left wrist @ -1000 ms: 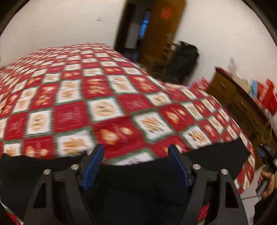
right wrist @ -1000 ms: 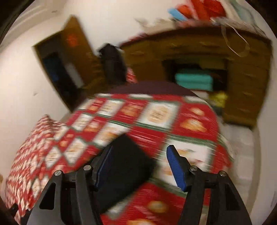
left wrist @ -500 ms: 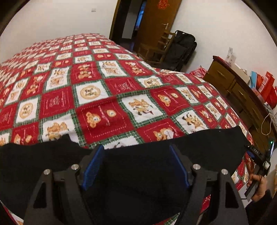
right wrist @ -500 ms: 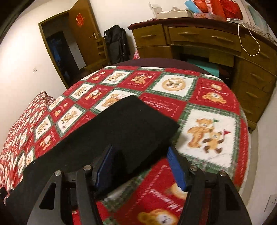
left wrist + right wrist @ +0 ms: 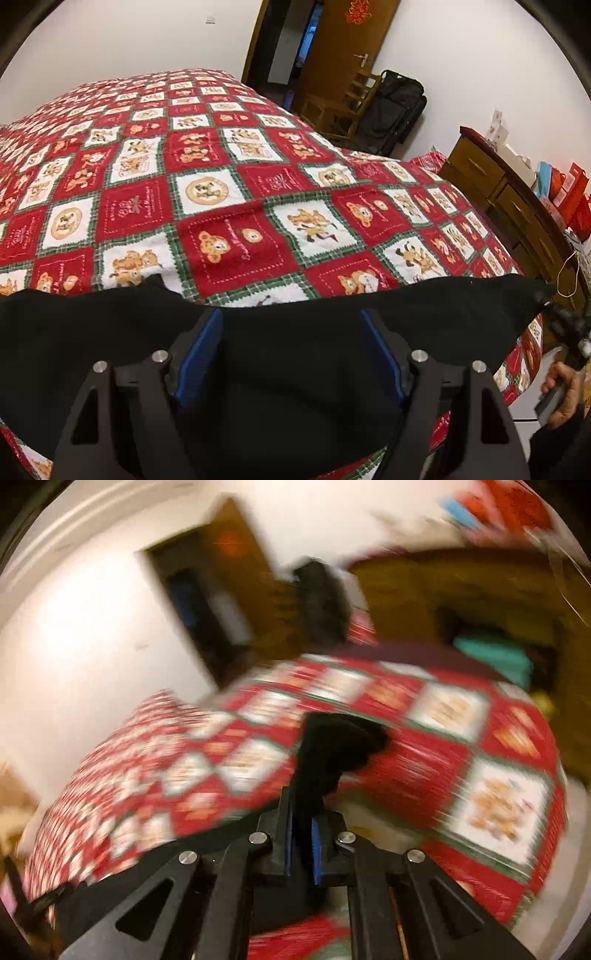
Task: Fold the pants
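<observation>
While the left gripper (image 5: 291,354) is hovering with its blue-padded fingers (image 5: 199,354) spread wide, black pants (image 5: 295,369) are lying beneath and between them, with no fabric caught in the gap. Over on the other side, the right gripper (image 5: 303,834) is pressing its pads together on a corner of the pants (image 5: 332,753), and that pinched cloth is standing up from the jaws in a dark bunch. In the left wrist view the right gripper (image 5: 565,325) is showing at the far right edge, gripping the end of the garment, with the person's hand (image 5: 561,395) wrapping its handle below. The pants are stretching in a long band across the near edge of a bed, resting on a red, white and green checked bedspread (image 5: 236,206) printed with bears. Beyond the bed, a wooden dresser (image 5: 517,199) is standing along the right wall, and a black bag (image 5: 395,107) is leaning beside a wooden chair (image 5: 343,107) near the open door (image 5: 343,48). The right wrist view is blurring heavily.
</observation>
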`<state>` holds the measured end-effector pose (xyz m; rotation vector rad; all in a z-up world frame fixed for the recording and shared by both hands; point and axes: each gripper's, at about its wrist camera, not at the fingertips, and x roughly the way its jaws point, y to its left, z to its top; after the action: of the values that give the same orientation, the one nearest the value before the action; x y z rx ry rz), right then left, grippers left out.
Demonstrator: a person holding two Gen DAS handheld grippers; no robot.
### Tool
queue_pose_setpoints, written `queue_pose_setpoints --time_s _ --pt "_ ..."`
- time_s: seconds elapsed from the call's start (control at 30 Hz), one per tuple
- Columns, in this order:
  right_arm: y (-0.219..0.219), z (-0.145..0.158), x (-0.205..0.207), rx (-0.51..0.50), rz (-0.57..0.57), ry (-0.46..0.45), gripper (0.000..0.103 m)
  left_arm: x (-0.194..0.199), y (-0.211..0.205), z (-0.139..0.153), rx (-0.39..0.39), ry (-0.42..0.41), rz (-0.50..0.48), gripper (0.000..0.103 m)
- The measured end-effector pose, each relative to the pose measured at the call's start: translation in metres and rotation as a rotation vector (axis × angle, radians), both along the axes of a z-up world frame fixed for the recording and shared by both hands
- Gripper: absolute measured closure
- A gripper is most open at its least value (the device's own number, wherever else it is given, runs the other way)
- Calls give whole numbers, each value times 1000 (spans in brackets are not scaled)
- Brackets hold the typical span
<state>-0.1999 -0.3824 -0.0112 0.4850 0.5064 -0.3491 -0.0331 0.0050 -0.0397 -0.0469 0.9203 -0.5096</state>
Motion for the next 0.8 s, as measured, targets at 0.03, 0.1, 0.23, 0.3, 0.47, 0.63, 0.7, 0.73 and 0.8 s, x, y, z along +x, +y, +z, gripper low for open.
queue_pose_setpoints --time_s 0.03,0.1,0.23,0.3,0.47,0.63,0.7,0.73,0.8 --pt "28 14 11 -40 89 -20 95 0 1 1 -2 -3 3 25" --pt "66 24 28 -78 218 -34 95 1 5 3 -8 -10 12 25" --pt "156 14 73 -129 501 -22 95 1 21 6 -14 -26 47 25" --pt "203 -5 94 -178 624 12 95 3 30 7 -17 -29 67 25" --pt "295 -62 109 -348 861 109 95 9 64 5 -24 -29 160 25" --pt "323 -97 103 -485 963 189 87 15 89 -1 -19 -25 220 25" --pt "323 -97 101 -467 1013 186 61 18 94 -3 -16 -21 235 25" --pt "323 -96 100 -443 1046 192 43 20 96 -6 -17 -13 244 25" --pt "321 -90 91 -395 1102 184 41 22 98 -10 -22 3 242 25"
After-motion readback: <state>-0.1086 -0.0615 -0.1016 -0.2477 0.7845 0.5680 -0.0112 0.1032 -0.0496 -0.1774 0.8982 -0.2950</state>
